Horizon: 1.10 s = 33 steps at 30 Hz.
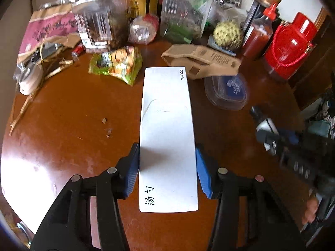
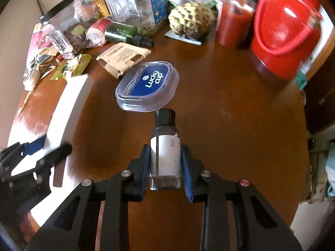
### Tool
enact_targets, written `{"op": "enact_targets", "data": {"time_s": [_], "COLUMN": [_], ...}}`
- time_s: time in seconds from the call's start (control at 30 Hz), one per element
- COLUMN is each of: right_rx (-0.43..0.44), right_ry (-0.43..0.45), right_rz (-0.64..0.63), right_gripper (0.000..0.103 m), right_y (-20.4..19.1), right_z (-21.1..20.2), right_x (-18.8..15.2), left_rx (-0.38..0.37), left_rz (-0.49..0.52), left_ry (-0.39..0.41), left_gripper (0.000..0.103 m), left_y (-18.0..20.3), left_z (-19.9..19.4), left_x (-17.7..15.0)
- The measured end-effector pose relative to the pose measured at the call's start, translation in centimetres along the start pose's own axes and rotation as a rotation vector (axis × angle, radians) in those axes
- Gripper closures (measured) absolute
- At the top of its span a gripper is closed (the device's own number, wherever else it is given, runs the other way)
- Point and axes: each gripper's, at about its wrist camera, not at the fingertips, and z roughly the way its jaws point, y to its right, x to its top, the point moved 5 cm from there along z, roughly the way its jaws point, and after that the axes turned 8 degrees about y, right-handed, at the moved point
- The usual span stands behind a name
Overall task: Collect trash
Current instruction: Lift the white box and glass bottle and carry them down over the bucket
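My left gripper (image 1: 167,163) is shut on a long white paper packet (image 1: 166,125) with black printing, its blue pads pressed on both long edges, held over the brown table (image 1: 73,115). In the right wrist view my right gripper (image 2: 165,163) is shut on a small clear bottle (image 2: 165,152) with a black cap and white label, held lengthwise above the table. Beyond the bottle lies a clear plastic lid with a blue "Lucky cup" label (image 2: 147,85). A green snack wrapper (image 1: 117,62) and a crumpled brown paper sleeve (image 1: 201,60) lie further back.
The back of the table is crowded: clear jars (image 1: 94,27), a red thermos (image 1: 293,44), a red sauce bottle (image 1: 259,33), a green scaly fruit (image 2: 191,17), a green glass bottle (image 2: 125,34), twigs and torn paper (image 1: 39,62) at left. Crumbs (image 1: 106,125) dot the table.
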Motion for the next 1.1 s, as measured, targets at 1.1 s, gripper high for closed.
{"op": "enact_targets", "data": {"time_s": [1.1], "right_rx": [0.004], "right_ry": [0.497], "right_rz": [0.032], "right_gripper": [0.077], "right_y": [2.4], "right_z": [-26.9], "right_x": [-3.9], "left_rx": [-0.055], "left_rz": [-0.058], "left_ry": [0.468], "left_gripper": [0.053], "left_y": [8.6], "left_z": [-27.9], "left_x": [-2.3]}}
